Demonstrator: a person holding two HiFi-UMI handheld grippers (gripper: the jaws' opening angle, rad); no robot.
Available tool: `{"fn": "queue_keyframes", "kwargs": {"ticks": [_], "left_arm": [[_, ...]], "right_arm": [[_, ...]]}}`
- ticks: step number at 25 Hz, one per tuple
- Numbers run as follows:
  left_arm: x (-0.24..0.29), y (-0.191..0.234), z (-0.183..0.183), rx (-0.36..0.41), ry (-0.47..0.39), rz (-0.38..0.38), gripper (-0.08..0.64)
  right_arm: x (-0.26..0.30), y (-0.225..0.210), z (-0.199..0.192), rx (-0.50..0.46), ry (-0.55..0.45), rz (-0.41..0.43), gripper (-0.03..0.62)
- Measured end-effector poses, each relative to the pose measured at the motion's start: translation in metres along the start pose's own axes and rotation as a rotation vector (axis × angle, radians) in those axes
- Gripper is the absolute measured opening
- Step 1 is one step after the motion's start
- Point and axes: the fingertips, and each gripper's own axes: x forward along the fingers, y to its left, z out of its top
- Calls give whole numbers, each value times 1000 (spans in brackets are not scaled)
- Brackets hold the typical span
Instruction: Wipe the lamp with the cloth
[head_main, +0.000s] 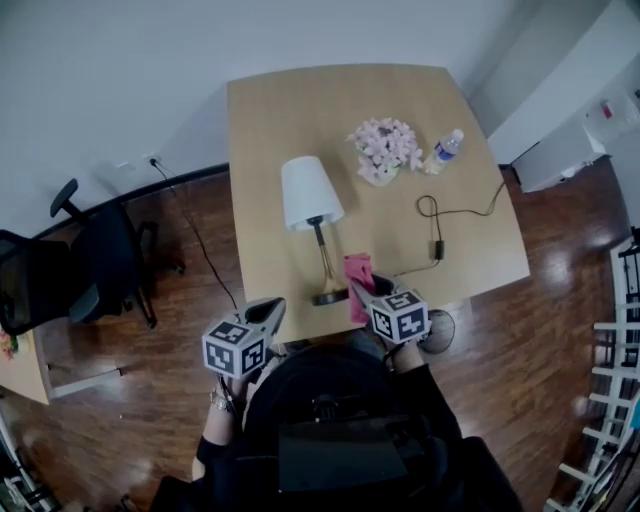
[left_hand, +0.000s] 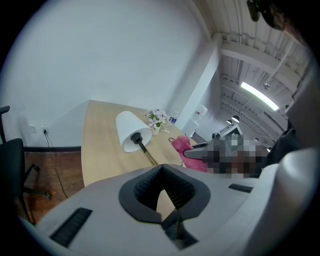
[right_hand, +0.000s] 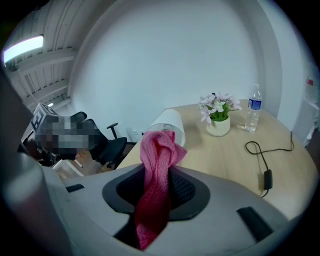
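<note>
The cloth is in hand and the wiping has not yet begun. The right gripper (right_hand: 157, 194) has its jaws pinching the pink cloth (right_hand: 159, 150), which hangs bunched just beside the lamp (head_main: 311, 193). The lamp stands upright near the front edge of the bench (head_main: 270, 110). The left gripper (left_hand: 164, 198) hovers nearby, jaws pressed together on nothing. Next the cloth should probably go against the shade or stem with light pressure, since the tall lamp looks easy to tip.

Left tongs (head_main: 272, 308) shut, empty; right tongs (head_main: 363, 292) clamped on cloth (right_hand: 156, 170).
</note>
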Motion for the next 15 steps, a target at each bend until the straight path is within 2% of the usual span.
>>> {"fn": "queue_keyframes", "kwargs": {"ticks": [8,15], "left_arm": [[-4,8,-4,-7,-9,-7,5],[1,13,2,-47,-18,25,4]], "right_arm": [[2,3,3,5,4,-5,121],[13,1,15,-27,31,45,121]]}}
